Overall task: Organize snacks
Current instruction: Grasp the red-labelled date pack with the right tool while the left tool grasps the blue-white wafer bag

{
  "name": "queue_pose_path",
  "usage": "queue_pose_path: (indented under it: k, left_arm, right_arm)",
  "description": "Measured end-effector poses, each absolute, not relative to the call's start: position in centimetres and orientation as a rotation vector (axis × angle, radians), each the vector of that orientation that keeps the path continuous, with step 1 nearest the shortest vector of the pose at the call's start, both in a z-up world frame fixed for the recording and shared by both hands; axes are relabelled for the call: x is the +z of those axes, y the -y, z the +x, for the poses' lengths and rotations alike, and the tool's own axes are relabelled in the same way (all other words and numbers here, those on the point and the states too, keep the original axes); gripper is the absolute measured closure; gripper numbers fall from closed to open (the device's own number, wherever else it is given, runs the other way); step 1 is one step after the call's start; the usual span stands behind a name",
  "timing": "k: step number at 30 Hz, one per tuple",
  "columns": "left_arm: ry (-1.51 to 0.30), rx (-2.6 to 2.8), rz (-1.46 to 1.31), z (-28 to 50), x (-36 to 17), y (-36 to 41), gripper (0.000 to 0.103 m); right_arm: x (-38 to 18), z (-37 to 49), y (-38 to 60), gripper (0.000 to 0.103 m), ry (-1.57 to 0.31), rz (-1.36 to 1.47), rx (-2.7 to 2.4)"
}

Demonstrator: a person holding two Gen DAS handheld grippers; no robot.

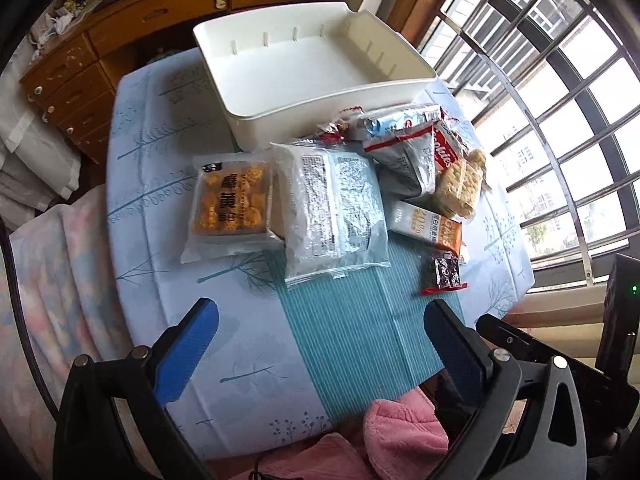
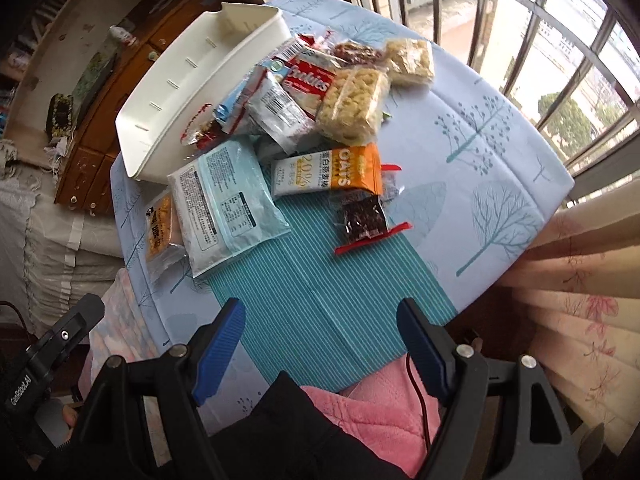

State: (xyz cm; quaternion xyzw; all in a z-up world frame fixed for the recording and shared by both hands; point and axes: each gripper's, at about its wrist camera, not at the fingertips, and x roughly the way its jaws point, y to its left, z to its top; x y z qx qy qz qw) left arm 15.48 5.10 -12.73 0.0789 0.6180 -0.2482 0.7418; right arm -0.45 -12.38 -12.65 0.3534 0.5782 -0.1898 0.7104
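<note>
Left wrist view: steeply downward from above the near edge of the surface (image 1: 256,360), facing the white bin (image 1: 304,76) at its far side. Right wrist view: likewise steep, from further right of that bin (image 2: 168,120), tilted. Shared: bin, snack pile (image 1: 400,168) before it, window bars (image 1: 560,120) beyond.

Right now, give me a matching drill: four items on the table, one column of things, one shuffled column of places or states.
Things:
1. white plastic bin
2. orange-and-white oats bar packet
3. small dark snack packet with red ends
4. clear pack of yellow pastries

Places/states:
A. on the teal striped strip of cloth, nearest the grippers
B. empty, at the far end of the table
C. partly under the silver packet
D. between the pile and the dark packet

Pairs: 1-B, 2-D, 3-A, 4-C
</note>
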Motion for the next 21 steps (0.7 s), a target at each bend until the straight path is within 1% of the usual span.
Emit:
queue_pose_path:
  k: [8, 15, 21]
  left_arm:
    - [-1.516, -0.587, 0.158, 17.8, -18.7, -1.7, 0.001]
    - [-1.642, -0.489, 0.11, 20.2, -24.0, -0.7, 0.001]
    - [-1.7, -0.417, 0.064, 21.2, -26.8, -0.2, 0.001]
  right_arm:
    - [-16.8, -0.3, 15.6, 0.024, -1.336, 0.942, -0.502]
    - [-19.8, 2.1, 17.5, 0.024, -1.429, 0.926, -0.535]
    - [-21.8, 4.3, 18.2, 0.024, -1.524, 0.87, -0.523]
